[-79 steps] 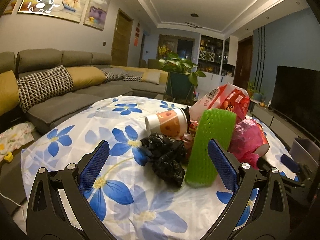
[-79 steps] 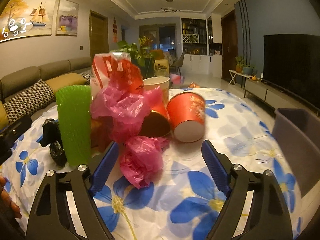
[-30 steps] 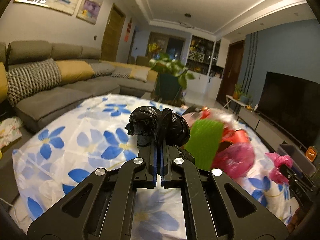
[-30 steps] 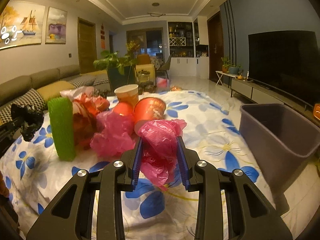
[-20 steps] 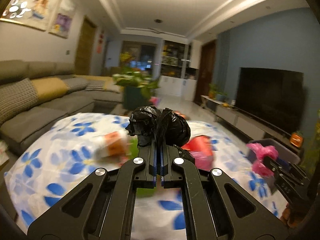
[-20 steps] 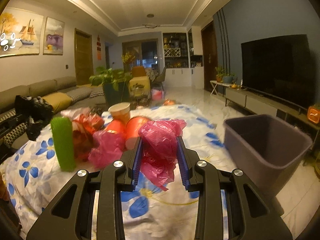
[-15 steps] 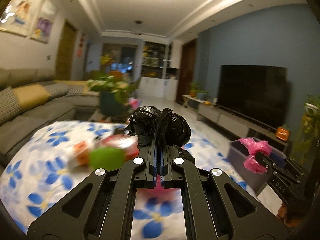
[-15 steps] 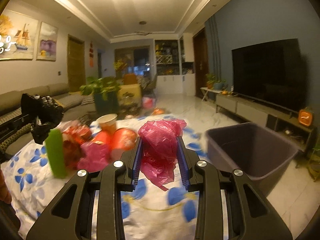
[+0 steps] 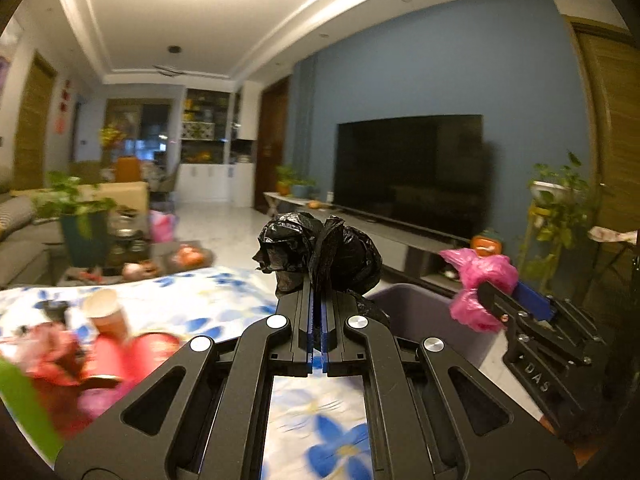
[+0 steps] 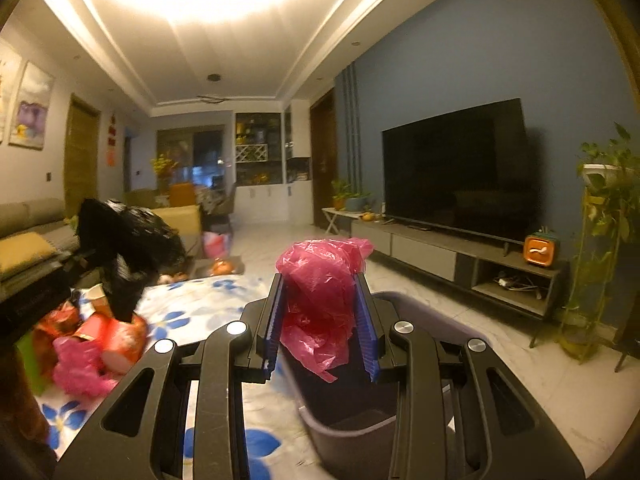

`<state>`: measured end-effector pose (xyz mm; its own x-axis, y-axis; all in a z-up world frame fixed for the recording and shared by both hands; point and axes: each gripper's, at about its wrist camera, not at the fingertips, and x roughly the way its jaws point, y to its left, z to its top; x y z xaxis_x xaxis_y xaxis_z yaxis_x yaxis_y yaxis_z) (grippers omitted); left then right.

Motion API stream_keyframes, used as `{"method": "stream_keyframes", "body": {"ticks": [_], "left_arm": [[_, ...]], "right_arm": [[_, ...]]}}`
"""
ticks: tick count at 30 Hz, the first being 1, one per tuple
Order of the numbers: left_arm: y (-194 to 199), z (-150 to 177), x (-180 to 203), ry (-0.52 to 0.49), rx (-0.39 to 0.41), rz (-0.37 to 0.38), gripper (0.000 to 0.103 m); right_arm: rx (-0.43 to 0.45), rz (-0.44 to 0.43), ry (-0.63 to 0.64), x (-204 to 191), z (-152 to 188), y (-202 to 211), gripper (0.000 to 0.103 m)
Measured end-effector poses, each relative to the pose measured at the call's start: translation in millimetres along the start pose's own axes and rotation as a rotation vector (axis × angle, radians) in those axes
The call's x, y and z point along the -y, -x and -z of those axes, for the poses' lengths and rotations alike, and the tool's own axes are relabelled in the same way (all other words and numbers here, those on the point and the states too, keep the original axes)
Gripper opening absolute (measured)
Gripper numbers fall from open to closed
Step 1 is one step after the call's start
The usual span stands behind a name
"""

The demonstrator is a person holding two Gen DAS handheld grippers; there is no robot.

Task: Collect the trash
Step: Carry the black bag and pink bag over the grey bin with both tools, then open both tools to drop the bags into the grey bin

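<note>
My left gripper [image 9: 319,300] is shut on a crumpled black plastic bag [image 9: 320,254], held in the air above the flowered tablecloth [image 9: 316,432]. The same black bag [image 10: 128,240] shows at the left of the right wrist view. My right gripper [image 10: 320,304] is shut on a crumpled pink plastic bag [image 10: 324,288] and hangs over the grey bin [image 10: 352,428]. In the left wrist view the right gripper [image 9: 486,300] with its pink bag [image 9: 480,276] sits at the right, above the bin [image 9: 424,312].
A heap of trash stays on the table at the left: red cups [image 10: 120,336], a paper cup [image 9: 106,312], pink bags [image 10: 76,368], a green foam sleeve [image 9: 20,412]. A television [image 10: 456,172] on a low cabinet [image 10: 460,264] and potted plants [image 10: 600,216] line the right wall.
Both grippers swung to the right, away from the trash heap, each carrying its bag. The bin has come under the right gripper, and the heap slid to the left of both views.
</note>
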<state>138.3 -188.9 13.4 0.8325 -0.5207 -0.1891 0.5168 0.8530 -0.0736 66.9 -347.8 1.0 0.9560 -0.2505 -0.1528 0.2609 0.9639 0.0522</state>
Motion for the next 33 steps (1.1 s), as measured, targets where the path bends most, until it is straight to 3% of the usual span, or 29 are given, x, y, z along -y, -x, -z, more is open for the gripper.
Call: {"method": "stream_keyframes", "body": {"ticks": [6,11,33], "left_arm": [[-44.9,11.8,26.7,0.002,-0.038,0.096,0.002],[-70.6,18.3,36.5,-0.01,-0.062,0.128,0.002],[-115.3,26.9,46.5,-0.011,-0.138,0.149,0.002]], "right_arm": [[-0.009,0.036,-0.045,27.4,4.8,-15.7,0.034],[-0.015,0.059,-0.051,36.4,9.9,-27.8,0.034],[-0.04,0.089,-0.057,42.5,14.9,-53.3,0.038]]}}
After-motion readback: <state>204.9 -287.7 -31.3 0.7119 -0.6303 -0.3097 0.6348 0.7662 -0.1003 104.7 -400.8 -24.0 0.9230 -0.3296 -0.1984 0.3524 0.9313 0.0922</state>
